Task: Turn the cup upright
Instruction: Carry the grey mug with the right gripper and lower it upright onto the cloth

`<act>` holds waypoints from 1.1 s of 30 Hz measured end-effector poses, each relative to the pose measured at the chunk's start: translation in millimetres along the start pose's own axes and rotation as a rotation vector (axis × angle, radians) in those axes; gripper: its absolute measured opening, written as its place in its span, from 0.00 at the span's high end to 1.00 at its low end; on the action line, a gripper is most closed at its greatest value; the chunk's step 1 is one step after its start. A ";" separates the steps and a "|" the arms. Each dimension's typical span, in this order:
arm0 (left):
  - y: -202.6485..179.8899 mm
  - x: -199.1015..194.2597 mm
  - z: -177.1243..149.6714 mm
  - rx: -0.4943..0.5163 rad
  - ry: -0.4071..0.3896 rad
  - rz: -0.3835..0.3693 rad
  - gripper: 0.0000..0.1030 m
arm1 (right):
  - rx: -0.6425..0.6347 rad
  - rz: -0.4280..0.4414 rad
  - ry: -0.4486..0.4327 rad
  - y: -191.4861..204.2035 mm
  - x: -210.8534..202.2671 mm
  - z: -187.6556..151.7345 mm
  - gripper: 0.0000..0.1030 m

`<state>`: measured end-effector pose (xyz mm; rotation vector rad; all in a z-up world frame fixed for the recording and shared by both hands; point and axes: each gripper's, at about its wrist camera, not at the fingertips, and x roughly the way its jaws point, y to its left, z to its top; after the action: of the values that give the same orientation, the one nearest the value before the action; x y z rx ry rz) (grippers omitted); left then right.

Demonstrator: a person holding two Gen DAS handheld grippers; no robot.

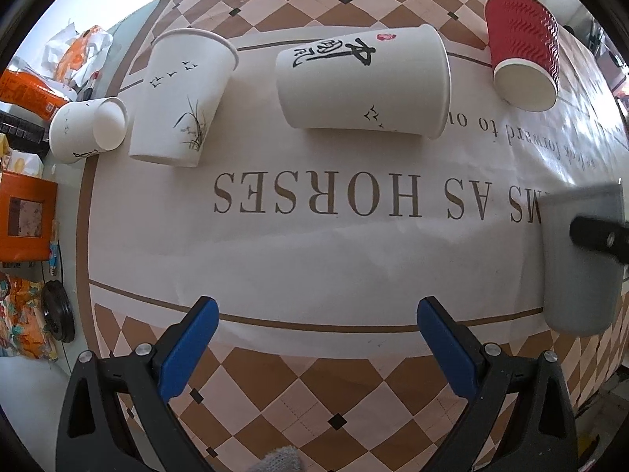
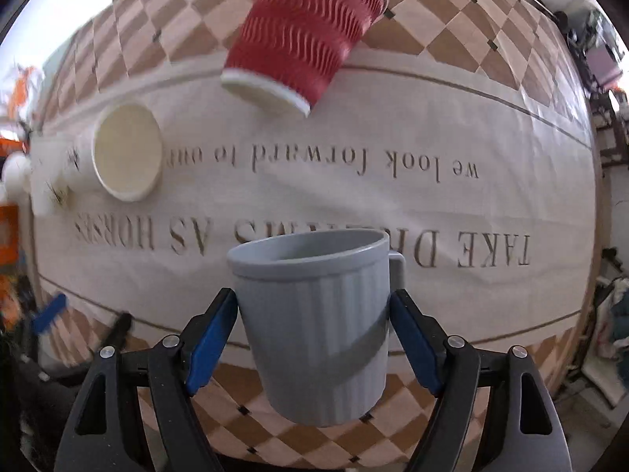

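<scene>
Mug (image 1: 582, 259) cut by right edge in left view, handle hidden. Far-left paper cups (image 2: 43, 181) in right view blurred, print unreadable. Blue finger (image 2: 49, 312) lower left smeared. Clutter (image 1: 27, 204) past cloth edge cropped, unidentifiable.

Left wrist camera: sits low behind left gripper (image 1: 316, 340), looks forward and down over printed tablecloth (image 1: 314, 244), cups far. Right wrist camera: behind right gripper (image 2: 314, 338), very close on grey mug (image 2: 314, 326), faces same table. Both views share red cup (image 1: 525, 49), grey mug, lying white cup (image 1: 363, 80), "AS HORSES" lettering (image 1: 314, 198).
</scene>
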<state>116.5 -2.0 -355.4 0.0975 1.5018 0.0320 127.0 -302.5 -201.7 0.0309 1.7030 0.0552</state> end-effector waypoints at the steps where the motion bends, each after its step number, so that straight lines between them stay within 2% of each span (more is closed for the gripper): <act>1: -0.7 0.1 -0.3 0.000 0.003 -0.002 0.00 | 0.020 0.032 -0.026 -2.3 -3.7 0.1 0.22; 5: 0.2 2.5 0.2 -0.002 0.007 -0.005 0.00 | 0.087 0.077 -0.183 -10.3 -23.9 -8.5 0.22; 6: 1.8 4.4 0.7 -0.003 0.007 -0.003 0.00 | 0.110 0.077 -0.276 -11.9 -30.6 -16.6 0.22; 8: 8.3 10.7 6.8 0.000 0.005 0.003 0.00 | 0.134 0.076 -0.401 -16.0 -35.8 -30.6 0.22; 9: 7.7 12.1 6.7 0.003 0.004 0.008 0.00 | 0.158 0.082 -0.500 -18.7 -38.7 -40.7 0.22; 14: -1.2 25.3 -1.7 0.030 0.015 0.032 0.00 | 0.161 0.069 -0.726 -10.5 -25.3 -71.5 0.23; 17: -6.3 28.3 -6.3 0.043 0.011 0.043 0.00 | 0.129 0.036 -0.744 -5.7 -19.9 -79.9 0.23; 24: -8.0 5.0 -15.1 0.017 -0.067 0.006 0.00 | 0.106 0.019 -0.663 -4.7 -22.2 -93.9 0.22; 27: -7.4 -12.9 -24.3 0.014 -0.118 -0.003 0.00 | 0.108 -0.002 -0.662 -6.5 -34.4 -111.1 0.12; 31: -10.2 -47.8 -34.2 0.026 -0.193 -0.020 0.00 | 0.151 -0.038 -0.669 -15.9 -63.6 -135.0 0.07; 33: -9.9 -67.3 -40.7 0.034 -0.231 -0.031 0.00 | 0.183 -0.080 -0.658 -21.7 -81.8 -146.2 0.01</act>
<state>70.9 -15.5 -292.0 0.1019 1.2728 -0.0287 -6.8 -331.3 -102.6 0.1054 1.0455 -0.1565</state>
